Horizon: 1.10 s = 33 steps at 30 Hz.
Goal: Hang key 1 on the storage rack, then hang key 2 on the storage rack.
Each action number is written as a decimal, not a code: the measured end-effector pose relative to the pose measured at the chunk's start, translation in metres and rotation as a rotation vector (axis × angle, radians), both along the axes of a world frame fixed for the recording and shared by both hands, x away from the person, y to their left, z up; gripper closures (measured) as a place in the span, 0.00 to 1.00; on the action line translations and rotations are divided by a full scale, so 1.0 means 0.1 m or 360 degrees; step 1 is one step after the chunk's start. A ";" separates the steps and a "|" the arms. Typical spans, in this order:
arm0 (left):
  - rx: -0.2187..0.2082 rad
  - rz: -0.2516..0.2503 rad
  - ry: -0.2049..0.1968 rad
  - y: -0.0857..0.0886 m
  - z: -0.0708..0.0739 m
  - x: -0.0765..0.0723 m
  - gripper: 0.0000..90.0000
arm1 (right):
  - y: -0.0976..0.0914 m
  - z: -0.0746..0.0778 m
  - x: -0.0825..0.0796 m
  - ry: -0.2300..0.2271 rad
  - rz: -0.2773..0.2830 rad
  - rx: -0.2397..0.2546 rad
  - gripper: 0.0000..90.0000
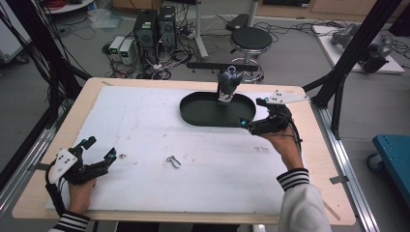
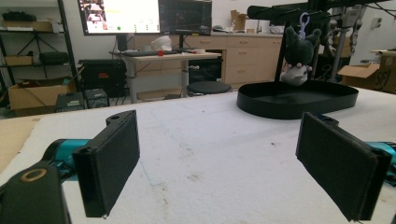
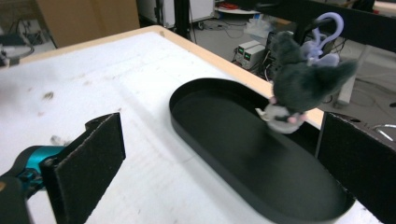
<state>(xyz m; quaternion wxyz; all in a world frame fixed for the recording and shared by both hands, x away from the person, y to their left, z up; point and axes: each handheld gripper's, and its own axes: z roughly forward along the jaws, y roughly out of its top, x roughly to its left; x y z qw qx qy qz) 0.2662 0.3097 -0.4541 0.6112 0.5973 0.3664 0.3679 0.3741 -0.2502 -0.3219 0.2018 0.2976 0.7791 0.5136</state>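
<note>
A dark grey plush toy [image 1: 228,84] hangs by a purple clip from a black bar [image 1: 217,66] over the far end of a black oval tray [image 1: 193,113]. My right gripper [image 1: 251,112] is at the tray's right rim, open and holding nothing. In the right gripper view the plush toy [image 3: 299,88] dangles above the tray [image 3: 224,140], beyond the gripper [image 3: 224,168] and apart from its jaws. My left gripper [image 1: 101,148] rests open at the near left of the table. The left gripper view has the gripper [image 2: 233,163] empty, with the toy [image 2: 296,58] and tray [image 2: 280,105] far off.
A small metal clip [image 1: 173,161] lies on the white mat [image 1: 145,125] near the table's middle front. Behind the table are a round stool [image 1: 250,39] and computer cases [image 1: 154,29] with cables on the floor. A black frame post [image 1: 358,43] rises at the right.
</note>
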 end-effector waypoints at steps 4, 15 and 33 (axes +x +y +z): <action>0.0002 0.0002 -0.0005 0.00 0.00 0.00 0.15 | -0.06 -0.09 -0.20 -0.0049 0.0019 0.0028 0.01; 0.0002 0.0004 -0.0006 0.00 0.00 0.00 0.15 | -0.29 -0.21 -0.54 -0.0129 0.0063 0.0137 0.01; -0.0005 0.0006 -0.0007 0.00 0.00 0.00 0.16 | -0.34 -0.37 -0.82 -0.0167 0.0085 0.0204 0.01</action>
